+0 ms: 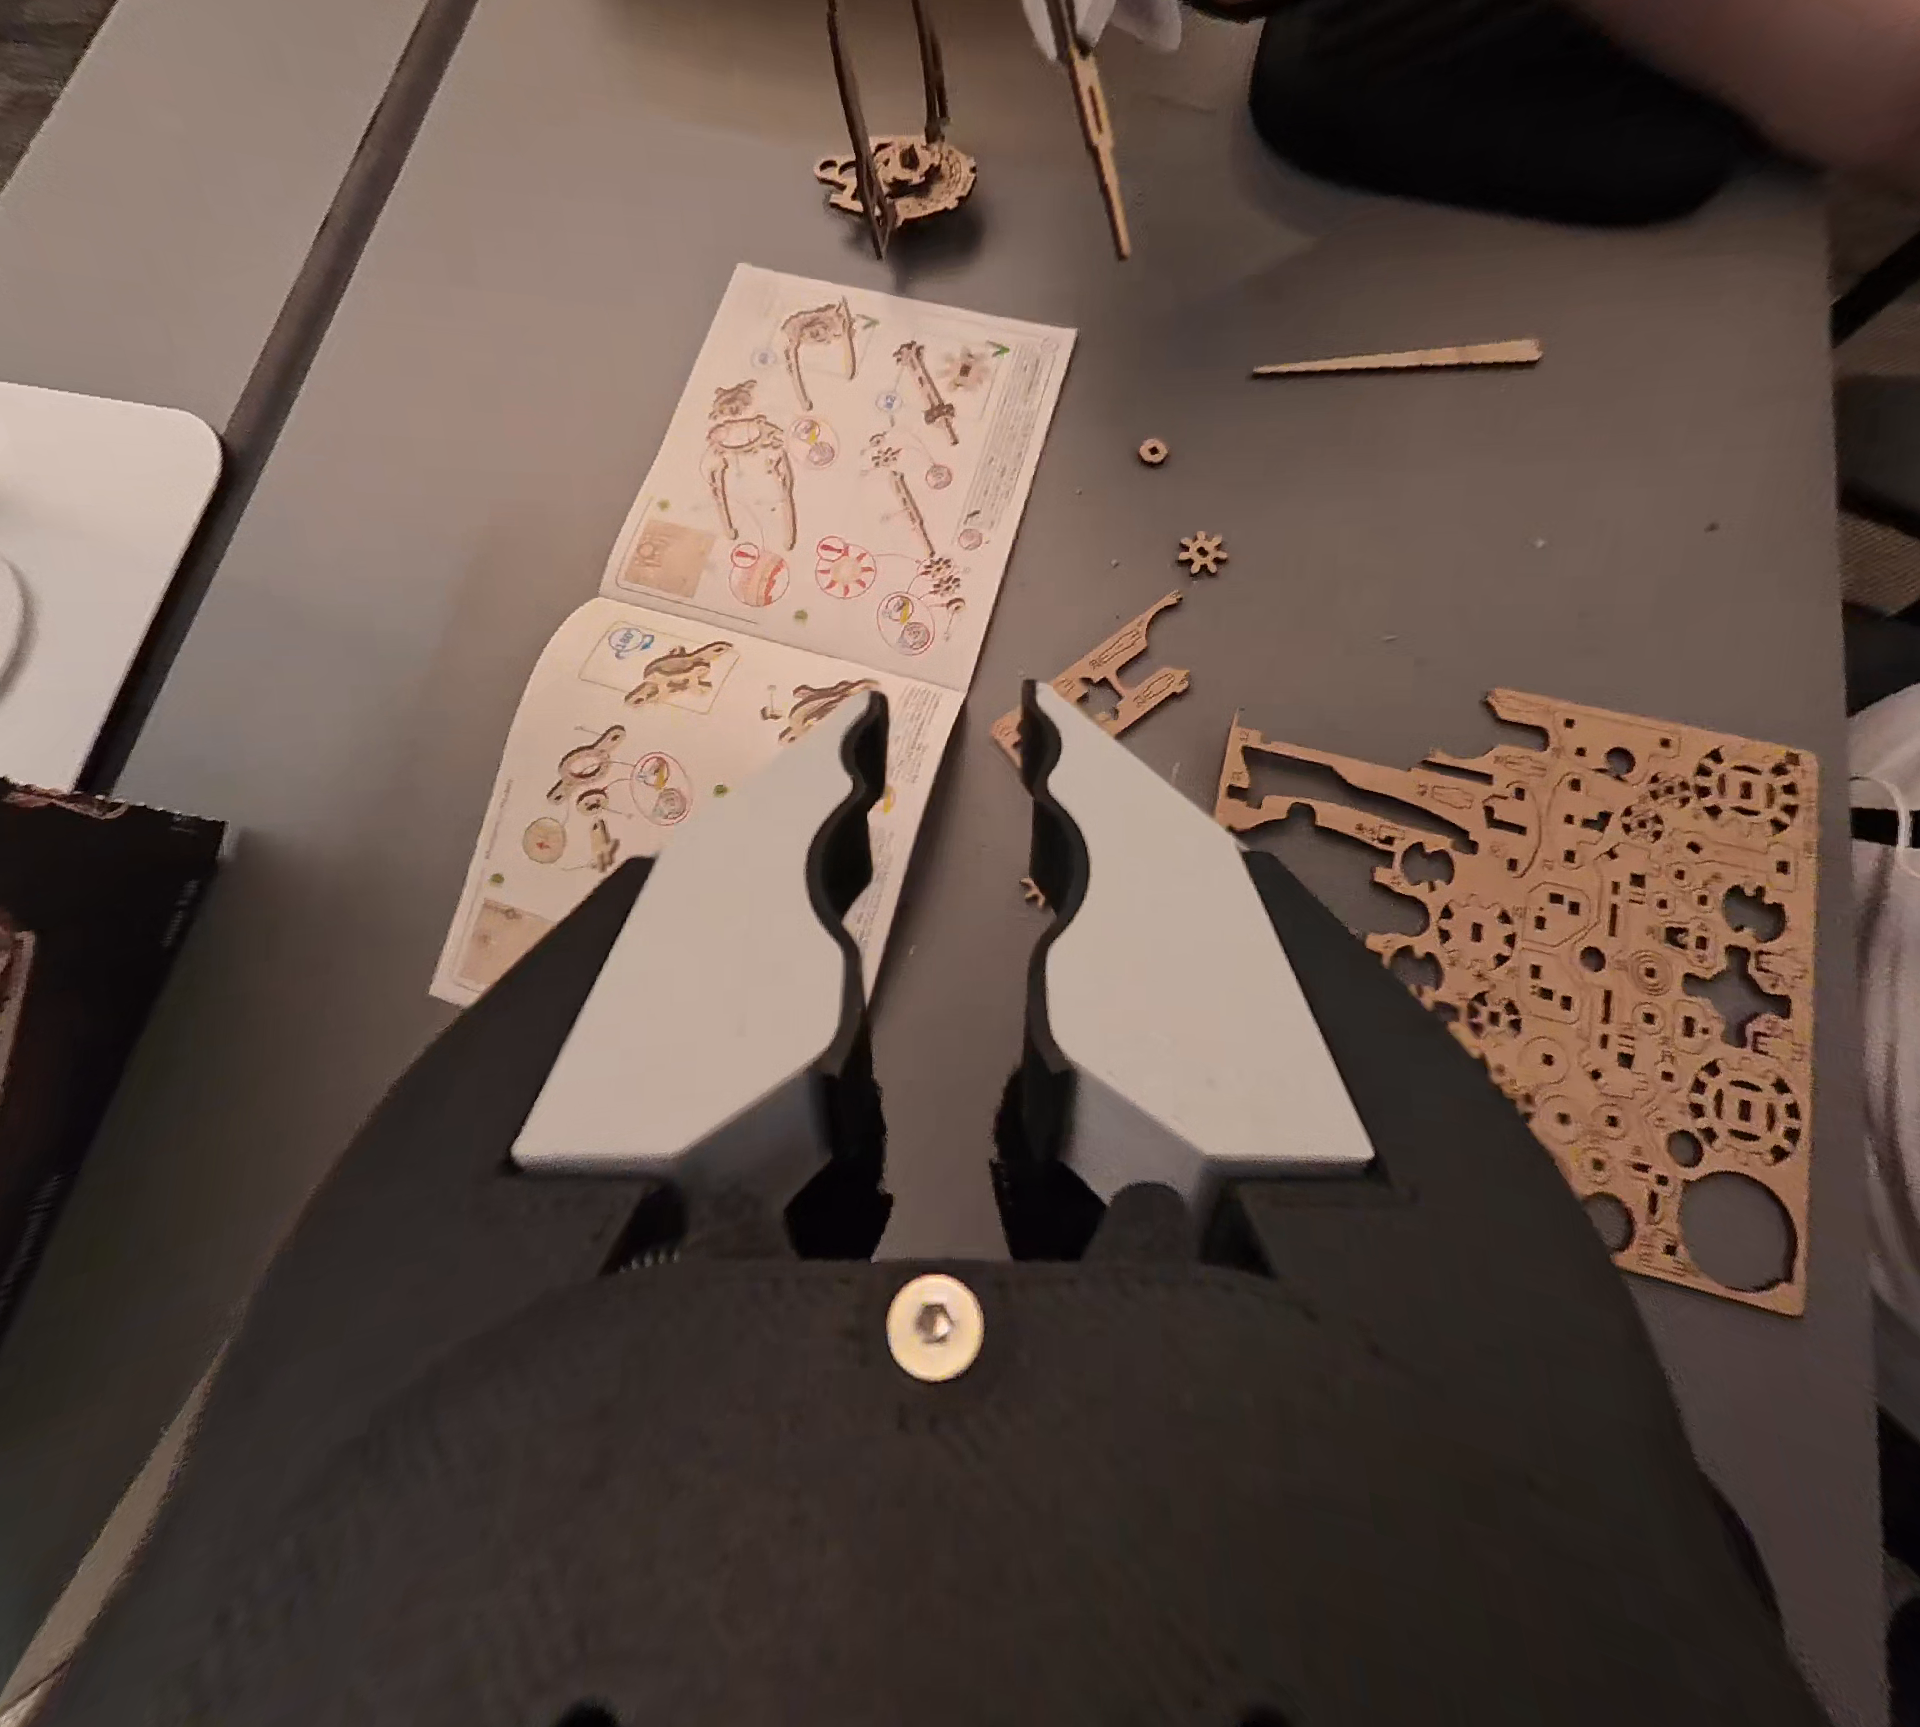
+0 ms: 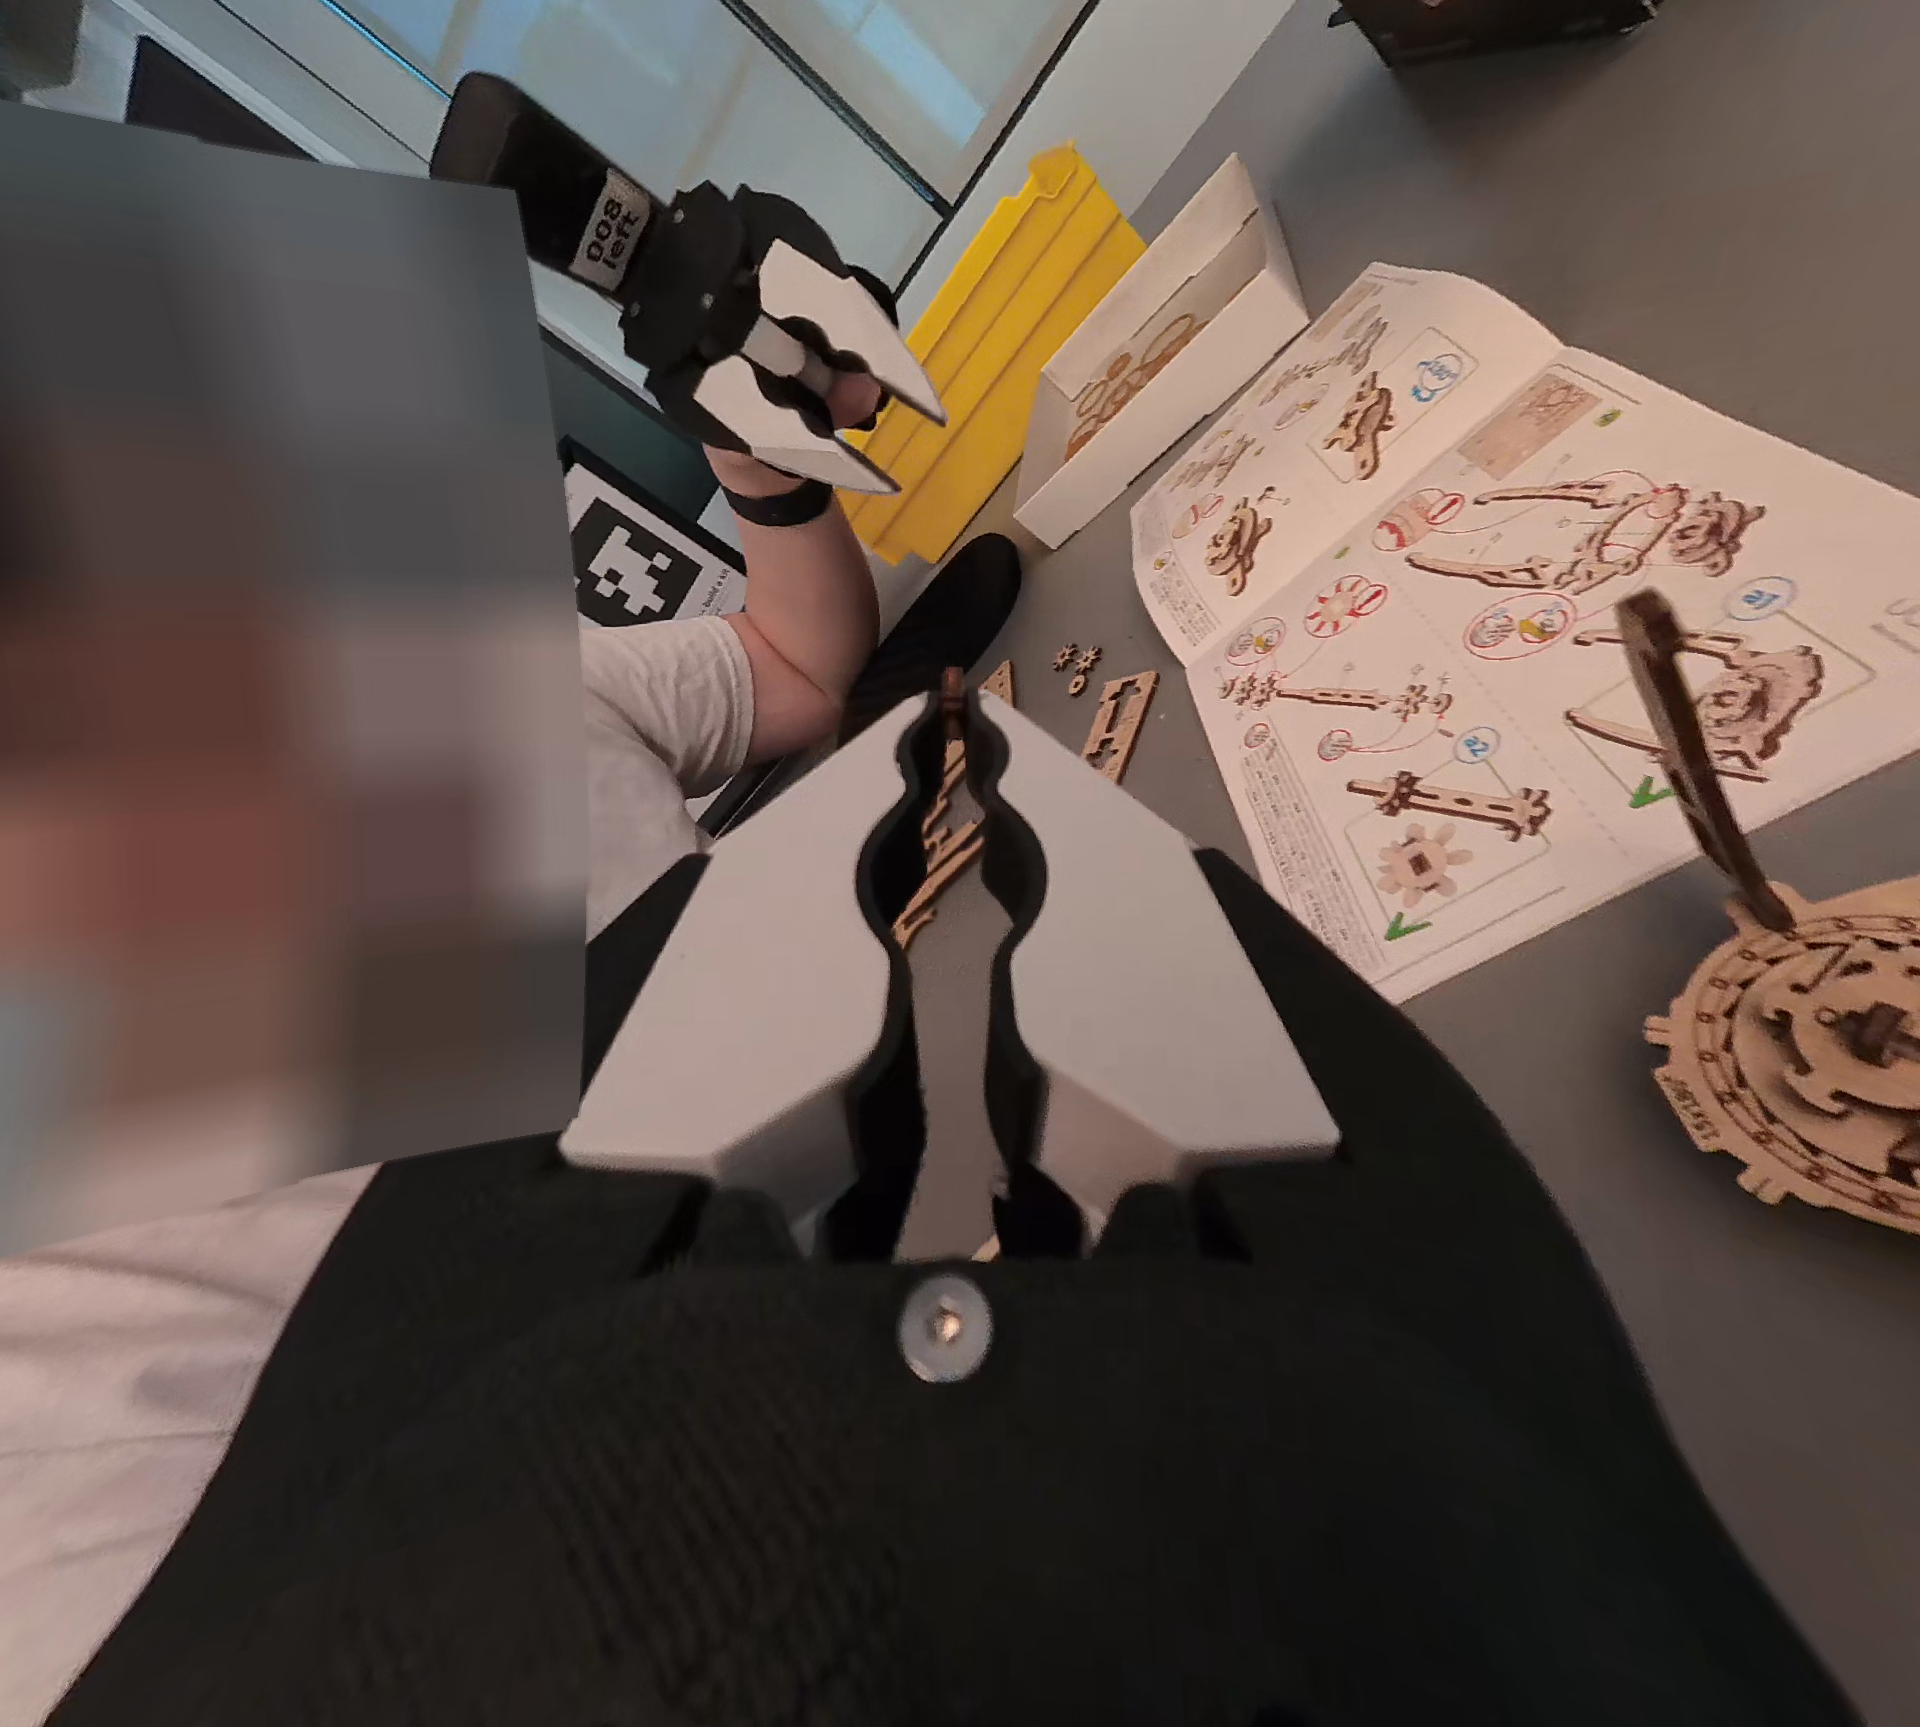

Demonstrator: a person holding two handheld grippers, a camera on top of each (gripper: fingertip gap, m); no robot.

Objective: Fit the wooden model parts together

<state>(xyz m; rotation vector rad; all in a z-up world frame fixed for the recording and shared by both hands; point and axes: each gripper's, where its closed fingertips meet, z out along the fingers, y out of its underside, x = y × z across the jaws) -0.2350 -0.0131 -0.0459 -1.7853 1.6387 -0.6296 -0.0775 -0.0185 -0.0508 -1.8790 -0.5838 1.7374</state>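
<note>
the right gripper [image 2: 951, 721] pinches a slotted strut [image 1: 1091, 108] by its upper end, long end hanging free, likely so it can slot into the base [image 1: 894, 186] standing on the table [image 1: 1351, 472] just beside it. the left gripper [image 1: 954, 721] hangs spread and empty over the leaflet [image 1: 831, 534], probably ready to steady the base.

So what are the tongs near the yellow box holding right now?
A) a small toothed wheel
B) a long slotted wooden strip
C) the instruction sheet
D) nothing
B: the right tongs are shut on a long slotted wooden strip, which hangs down above the grey table; the left tongs are open and empty.
</note>
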